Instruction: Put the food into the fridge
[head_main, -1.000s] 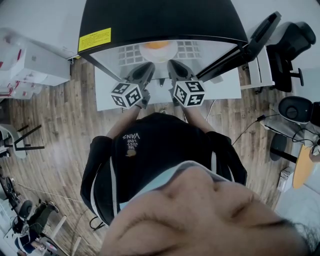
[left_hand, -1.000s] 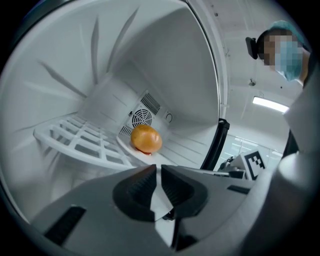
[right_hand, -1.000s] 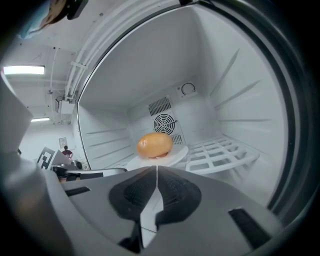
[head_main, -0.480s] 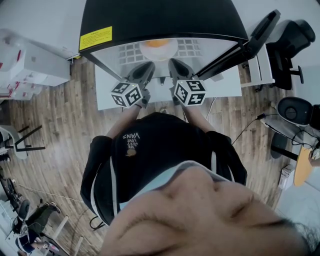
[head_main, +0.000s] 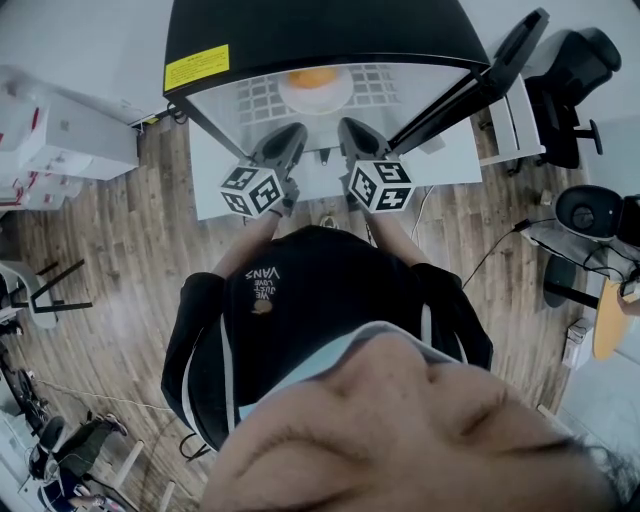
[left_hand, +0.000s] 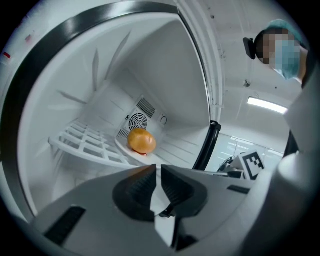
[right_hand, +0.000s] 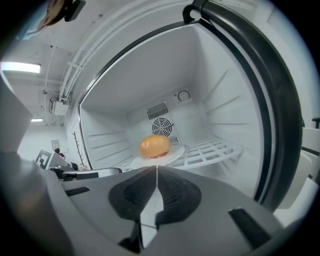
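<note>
L gripper (left_hand: 156, 167), R gripper (right_hand: 156, 170) closed, empty; yellow fridge label (head_main: 197, 72) illegible; shirt (head_main: 310, 300) says VANS.

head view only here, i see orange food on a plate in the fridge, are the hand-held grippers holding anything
Observer: No. The left hand-held gripper has its jaws together with nothing between them.
Operator: and the right one
Observer: The right hand-held gripper is shut and empty too.
Operator: what's behind the food
Observer: A round fan grille in the back wall of the fridge, directly behind the orange food on its white plate.
</note>
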